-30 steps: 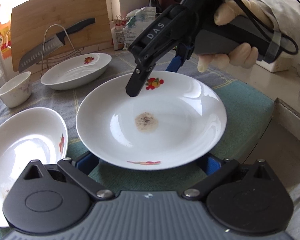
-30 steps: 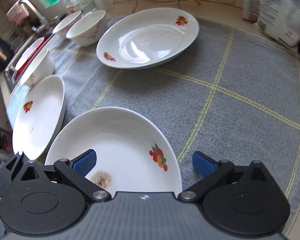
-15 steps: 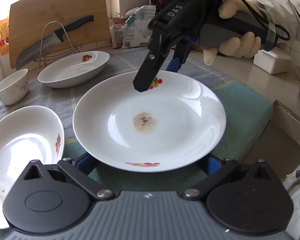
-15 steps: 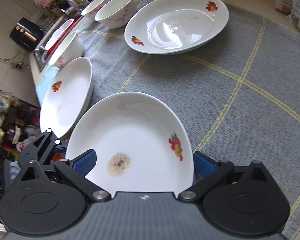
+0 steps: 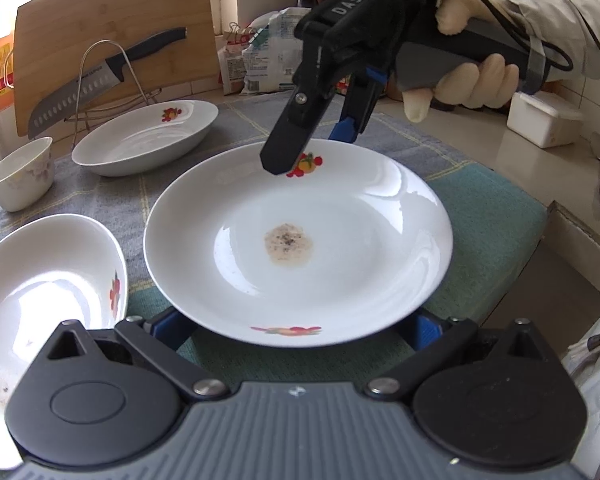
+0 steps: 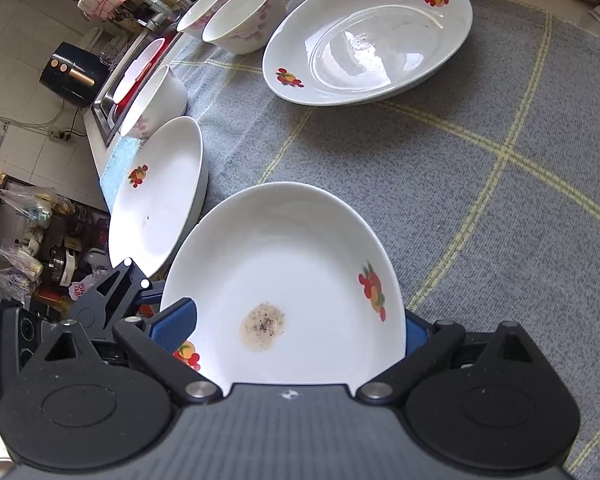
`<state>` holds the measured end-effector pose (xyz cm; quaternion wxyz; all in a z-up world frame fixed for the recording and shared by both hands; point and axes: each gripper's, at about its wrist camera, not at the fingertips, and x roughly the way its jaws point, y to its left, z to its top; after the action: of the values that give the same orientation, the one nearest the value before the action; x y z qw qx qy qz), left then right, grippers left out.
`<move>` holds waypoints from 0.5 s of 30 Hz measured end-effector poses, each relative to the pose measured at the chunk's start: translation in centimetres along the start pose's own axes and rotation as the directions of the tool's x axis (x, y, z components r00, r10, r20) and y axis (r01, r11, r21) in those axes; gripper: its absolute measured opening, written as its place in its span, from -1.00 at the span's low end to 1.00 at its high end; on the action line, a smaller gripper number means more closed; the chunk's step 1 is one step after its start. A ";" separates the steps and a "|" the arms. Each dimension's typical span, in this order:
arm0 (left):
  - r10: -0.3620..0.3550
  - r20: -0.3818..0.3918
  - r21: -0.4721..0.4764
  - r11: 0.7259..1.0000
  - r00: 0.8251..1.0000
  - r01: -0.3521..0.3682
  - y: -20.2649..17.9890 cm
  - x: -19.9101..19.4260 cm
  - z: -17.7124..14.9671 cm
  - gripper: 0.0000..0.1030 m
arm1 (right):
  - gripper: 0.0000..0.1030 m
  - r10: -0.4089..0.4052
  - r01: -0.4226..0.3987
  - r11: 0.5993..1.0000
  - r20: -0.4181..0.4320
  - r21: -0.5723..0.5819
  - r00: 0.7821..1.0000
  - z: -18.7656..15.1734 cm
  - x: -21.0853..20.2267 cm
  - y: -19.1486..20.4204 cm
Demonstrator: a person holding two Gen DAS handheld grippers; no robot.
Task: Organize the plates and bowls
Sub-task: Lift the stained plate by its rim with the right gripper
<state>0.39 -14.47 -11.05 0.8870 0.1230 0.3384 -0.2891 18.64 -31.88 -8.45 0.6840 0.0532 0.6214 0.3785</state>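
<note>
A white plate [image 5: 340,264] with a brown stain in its middle and fruit prints on its rim lies on the cloth between both grippers. My left gripper [image 5: 292,326] is open, its blue pads [image 5: 164,326] tucked under the plate's near rim on either side. A gloved hand holds my right gripper [image 5: 312,148] open across the far rim: the black finger is above the plate and the blue one behind the rim. In the right wrist view the plate [image 6: 292,264] runs slantwise between the wide-apart fingers of the right gripper [image 6: 296,320].
A second plate [image 5: 40,300] lies close on the left and a deep plate [image 5: 148,136] sits further back. Small bowls [image 6: 240,16] stand near the sink [image 6: 108,100]. A knife [image 5: 100,80] leans on a wire rack. The counter edge [image 5: 580,232] drops off at the right.
My right gripper has tilted steeper and reached further over the stained plate, so more of the plate now lies between its fingers. The left gripper has stayed at the near rim.
</note>
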 end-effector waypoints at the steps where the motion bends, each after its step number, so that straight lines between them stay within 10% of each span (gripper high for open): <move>1: 0.001 -0.002 0.003 1.000 1.000 -0.001 0.0 0.0 0.1 0.99 | 0.98 -0.005 0.005 1.000 0.000 -0.006 1.000 0.0 0.1 0.1; 15: 0.000 -0.008 0.024 1.000 1.000 0.001 0.0 0.0 1.2 0.99 | 0.98 -0.027 0.027 1.000 0.026 -0.005 0.999 -0.3 -0.7 0.2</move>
<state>1.02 -14.93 -10.20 0.8841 0.1346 0.3384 -0.2929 18.37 -32.26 -7.82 0.6972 0.0478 0.6121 0.3701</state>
